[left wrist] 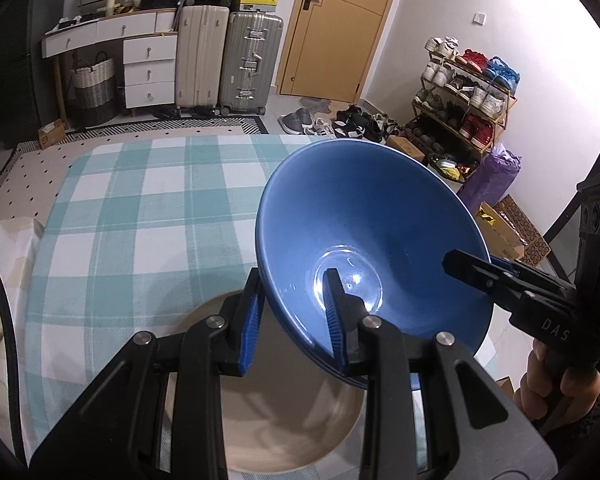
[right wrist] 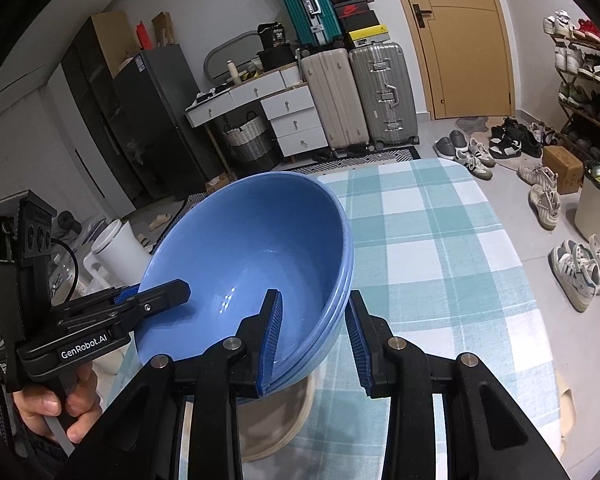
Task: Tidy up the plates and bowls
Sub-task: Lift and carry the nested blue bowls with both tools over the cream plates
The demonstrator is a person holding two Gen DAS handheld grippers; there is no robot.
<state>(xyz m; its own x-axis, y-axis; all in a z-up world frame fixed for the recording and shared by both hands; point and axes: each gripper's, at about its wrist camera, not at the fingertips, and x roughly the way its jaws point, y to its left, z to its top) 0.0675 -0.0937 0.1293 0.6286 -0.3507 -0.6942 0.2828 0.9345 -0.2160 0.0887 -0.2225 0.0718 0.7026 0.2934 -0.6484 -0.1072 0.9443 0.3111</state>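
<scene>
A stack of blue bowls [left wrist: 372, 232] [right wrist: 252, 248] hangs tilted in the air, held from two sides. My left gripper [left wrist: 294, 320] is shut on the stack's near rim, one finger inside the top bowl and one outside. My right gripper [right wrist: 314, 340] is shut on the opposite rim in the same way. Each gripper shows in the other's view, the right gripper [left wrist: 472, 268] at the far rim and the left gripper [right wrist: 172, 292] likewise, each with a hand on its handle. Below the stack a beige plate [left wrist: 284, 420] [right wrist: 276, 420] lies on the table.
The table wears a teal and white checked cloth [left wrist: 140, 200] [right wrist: 440, 240]. Beyond it stand suitcases [left wrist: 228, 64], a white drawer unit [left wrist: 148, 68], a wooden door [left wrist: 340, 28] and a shoe rack [left wrist: 464, 96]. Shoes [right wrist: 572, 272] lie on the floor, and a white bin [right wrist: 116, 248] stands left of the table.
</scene>
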